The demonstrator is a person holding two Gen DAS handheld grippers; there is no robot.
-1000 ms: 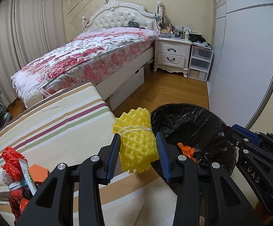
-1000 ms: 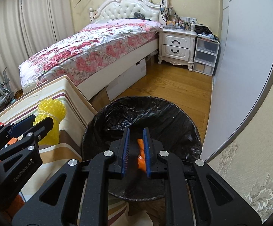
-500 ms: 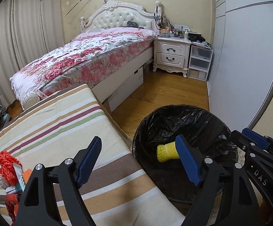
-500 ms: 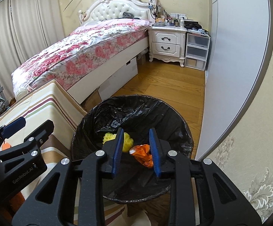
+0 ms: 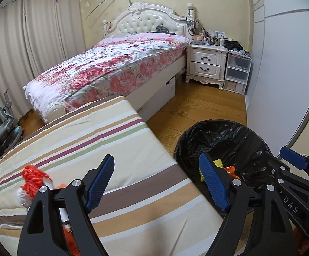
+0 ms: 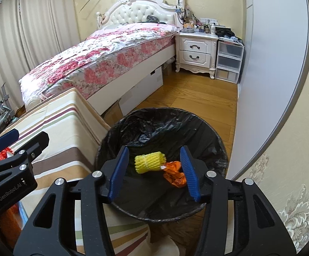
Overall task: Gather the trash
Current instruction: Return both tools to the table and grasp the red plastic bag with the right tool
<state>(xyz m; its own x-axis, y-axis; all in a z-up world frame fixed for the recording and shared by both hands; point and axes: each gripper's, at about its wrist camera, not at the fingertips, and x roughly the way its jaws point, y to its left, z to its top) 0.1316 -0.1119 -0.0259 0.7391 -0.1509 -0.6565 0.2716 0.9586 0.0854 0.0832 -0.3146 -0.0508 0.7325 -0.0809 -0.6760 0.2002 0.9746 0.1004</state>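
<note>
Two pieces of trash are seen at the bottom of the black-lined trash bin [image 6: 218, 149], directly below the right gripper [image 6: 154, 170], whose jaws are opening with nothing between them. The yellow foam net roll [image 6: 149, 161] and the crumpled orange wrapper [image 6: 174, 173] lie touching each other on the glossy, wrinkled liner. The left gripper [image 5: 156, 183] is held wide open and empty above the striped cloth surface [image 5: 111, 132], with the bin just to its right.

The drop-off step is judged complete for these two items. More trash is visible low and to the left of the left gripper: a red knitted mesh bundle [image 5: 34, 178] atop a loose heap of mixed wrappers, partly hidden behind the gripper's black frame. The next move is judged to call for that gripper to be swung toward the heap and closed on one piece.

The foam net is soft, ridged and cylindrical; the wrapper is thin and shiny; the mesh is coarse and limp, likely to snag or drag neighbours along.
</note>
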